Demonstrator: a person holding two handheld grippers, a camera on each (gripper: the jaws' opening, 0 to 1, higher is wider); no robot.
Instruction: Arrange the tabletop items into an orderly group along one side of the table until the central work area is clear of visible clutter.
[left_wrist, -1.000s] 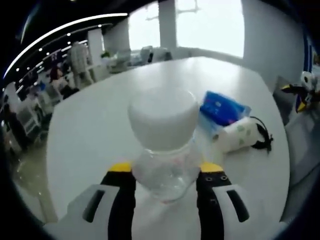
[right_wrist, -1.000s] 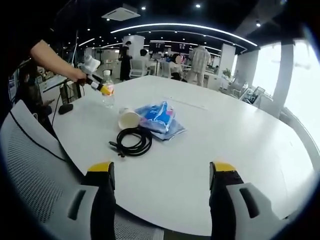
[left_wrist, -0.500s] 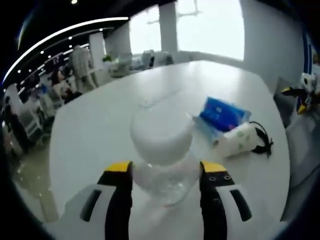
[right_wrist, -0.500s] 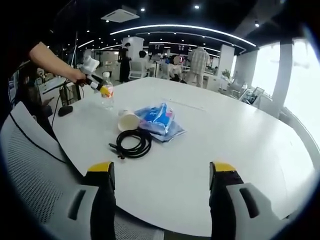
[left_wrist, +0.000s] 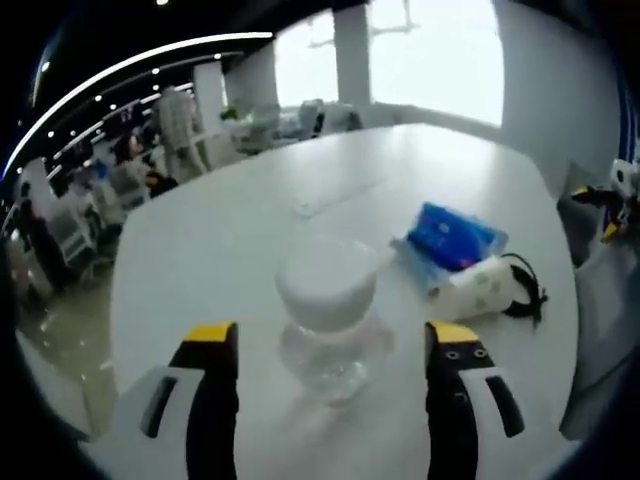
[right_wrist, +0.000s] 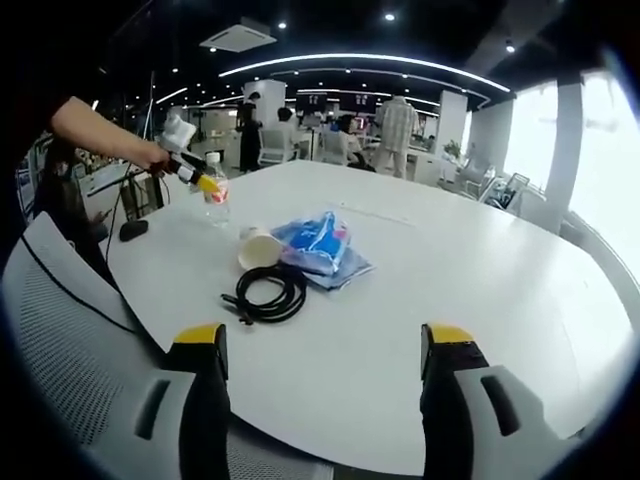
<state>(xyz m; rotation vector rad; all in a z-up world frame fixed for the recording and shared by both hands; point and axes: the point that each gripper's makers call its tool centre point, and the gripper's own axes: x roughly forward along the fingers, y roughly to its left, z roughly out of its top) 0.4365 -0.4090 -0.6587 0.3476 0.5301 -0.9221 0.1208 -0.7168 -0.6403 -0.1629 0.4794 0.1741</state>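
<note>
A clear plastic bottle (left_wrist: 325, 320) with a white cap stands upright on the white table (left_wrist: 200, 250), between the jaws of my left gripper (left_wrist: 332, 338). The jaws stand open, apart from the bottle on both sides. To its right lie a blue packet (left_wrist: 455, 235), a paper cup (left_wrist: 478, 288) on its side and a coiled black cable (left_wrist: 525, 290). My right gripper (right_wrist: 325, 340) hangs open over the near table edge with nothing in it. In the right gripper view the left gripper (right_wrist: 200, 182) sits at the bottle (right_wrist: 215, 190), with the cup (right_wrist: 258, 248), packet (right_wrist: 320, 240) and cable (right_wrist: 268, 292) closer.
A small black object (right_wrist: 133, 230) lies near the table's left edge. A grey mesh chair (right_wrist: 60, 320) stands against the near edge. The table (right_wrist: 480, 270) is bare on its right half. People and desks fill the office behind.
My left gripper has opened and let go of the bottle, backing off a little; the bottle now stands free. The right gripper has stayed put.
</note>
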